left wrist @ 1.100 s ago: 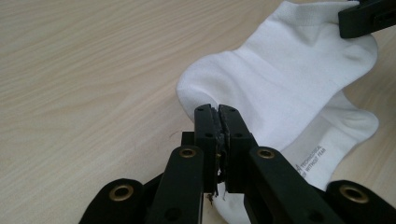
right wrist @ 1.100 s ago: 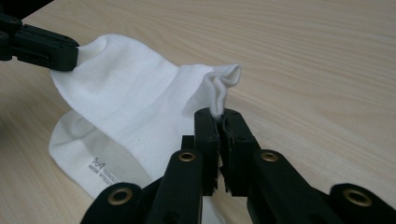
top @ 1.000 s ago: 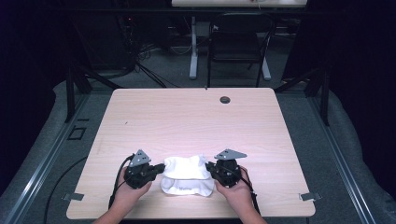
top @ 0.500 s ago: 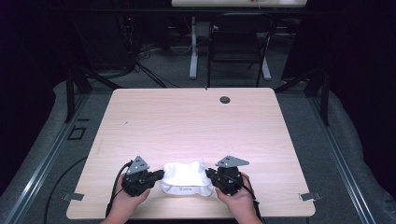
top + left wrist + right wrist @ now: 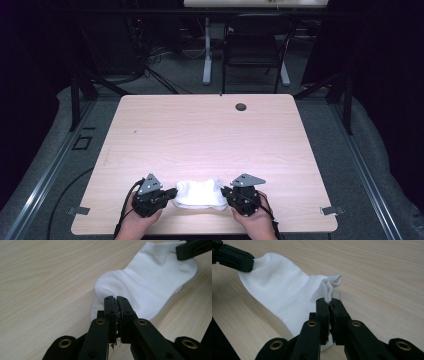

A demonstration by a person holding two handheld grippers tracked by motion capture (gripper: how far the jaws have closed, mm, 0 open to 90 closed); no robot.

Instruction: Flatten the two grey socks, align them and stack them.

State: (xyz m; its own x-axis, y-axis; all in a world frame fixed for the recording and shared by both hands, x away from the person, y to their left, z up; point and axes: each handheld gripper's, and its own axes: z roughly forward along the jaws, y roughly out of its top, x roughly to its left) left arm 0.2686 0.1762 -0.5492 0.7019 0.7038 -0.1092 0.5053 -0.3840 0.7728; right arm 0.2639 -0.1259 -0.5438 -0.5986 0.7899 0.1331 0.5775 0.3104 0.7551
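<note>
1. A white ankle sock (image 5: 200, 193) lies on the light wooden table (image 5: 210, 135), in the lower centre of the high view, close to the table's near edge.
2. The left gripper (image 5: 167, 195) sits at the lower left of the sock in the high view, held in the person's left hand (image 5: 137, 222). Its jaws are pressed together on the sock's left end.
3. In the left gripper view, the left gripper (image 5: 116, 300) shows its two black jaws closed at the centre of the frame, with a fold of white fabric pinched between them. The sock (image 5: 150, 282) extends from the jaws toward the upper right of that frame.
4. The right gripper (image 5: 226, 192) sits at the lower right of the sock in the high view, held in the person's right hand (image 5: 255, 220). Its jaws are pressed together on the sock's right end.
5. In the right gripper view, the right gripper (image 5: 329, 302) pinches a bunched edge of the sock (image 5: 282, 292), which rises just above the jaw tips. The fabric spreads from there toward the upper left of that frame.
6. The sock spans the gap between the two grippers, with its middle resting on the table.
7. A dark round grommet (image 5: 241, 106) sits near the table's far edge, in the upper centre of the tabletop, well apart from the sock.
</note>
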